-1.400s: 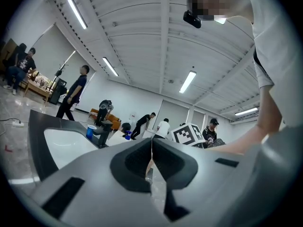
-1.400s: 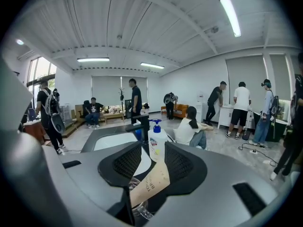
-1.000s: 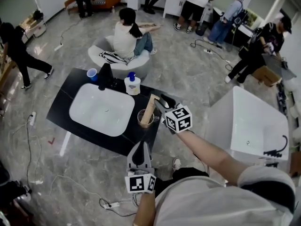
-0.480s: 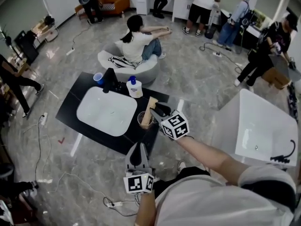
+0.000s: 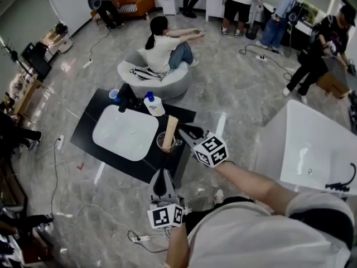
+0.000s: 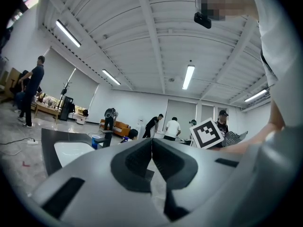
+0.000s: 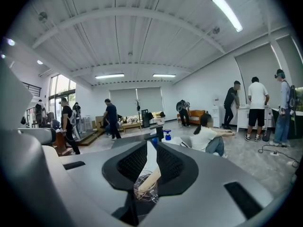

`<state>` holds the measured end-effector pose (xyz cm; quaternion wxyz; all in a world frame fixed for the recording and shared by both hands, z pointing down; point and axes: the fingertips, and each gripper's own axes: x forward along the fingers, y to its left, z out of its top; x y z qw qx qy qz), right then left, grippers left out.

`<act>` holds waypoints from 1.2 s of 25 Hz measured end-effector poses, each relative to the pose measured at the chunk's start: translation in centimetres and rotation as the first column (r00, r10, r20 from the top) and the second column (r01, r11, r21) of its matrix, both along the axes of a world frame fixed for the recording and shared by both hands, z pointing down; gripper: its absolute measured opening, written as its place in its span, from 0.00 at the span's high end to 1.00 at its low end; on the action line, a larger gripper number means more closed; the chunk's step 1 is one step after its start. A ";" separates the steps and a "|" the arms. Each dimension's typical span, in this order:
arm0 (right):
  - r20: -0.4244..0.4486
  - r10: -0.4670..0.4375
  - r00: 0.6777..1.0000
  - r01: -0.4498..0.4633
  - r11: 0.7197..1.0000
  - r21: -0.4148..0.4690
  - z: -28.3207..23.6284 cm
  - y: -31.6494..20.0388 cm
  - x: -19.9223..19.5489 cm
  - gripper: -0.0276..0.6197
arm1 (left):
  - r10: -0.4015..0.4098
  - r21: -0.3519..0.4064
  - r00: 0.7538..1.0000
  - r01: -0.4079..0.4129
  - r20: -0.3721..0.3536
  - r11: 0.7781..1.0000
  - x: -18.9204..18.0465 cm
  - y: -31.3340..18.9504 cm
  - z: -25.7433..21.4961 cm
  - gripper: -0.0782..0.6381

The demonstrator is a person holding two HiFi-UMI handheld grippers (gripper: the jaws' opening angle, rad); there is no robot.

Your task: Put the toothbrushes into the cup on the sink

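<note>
Black counter [image 5: 92, 113], white basin [image 5: 125, 133], grey veined floor [image 5: 234, 94], people [image 5: 162, 46] around. Your right tool [image 5: 179, 129] clenches the toothbrush pack [image 5: 170, 128], which stands in the cup [image 5: 165, 144] beside the basin. Your left tool [image 5: 162, 175] is clamped empty near the counter's edge.

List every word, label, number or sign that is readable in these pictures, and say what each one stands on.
No text is legible in any view.
On the toothbrush package in the cup: any print is too small to read.
On the soap bottle: label blurred, unreadable.
On the cube of the right gripper and the cube of the left gripper: square black-and-white markers, no letters or numbers.
</note>
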<state>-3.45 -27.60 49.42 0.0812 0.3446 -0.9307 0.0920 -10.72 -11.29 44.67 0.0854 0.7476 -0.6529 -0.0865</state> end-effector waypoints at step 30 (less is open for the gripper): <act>0.060 -0.189 0.980 0.169 0.955 0.245 -10.0 6.8 -0.5 0.86 | 0.011 0.001 0.998 -0.011 0.058 1.000 0.4 -0.4 -1.3 0.89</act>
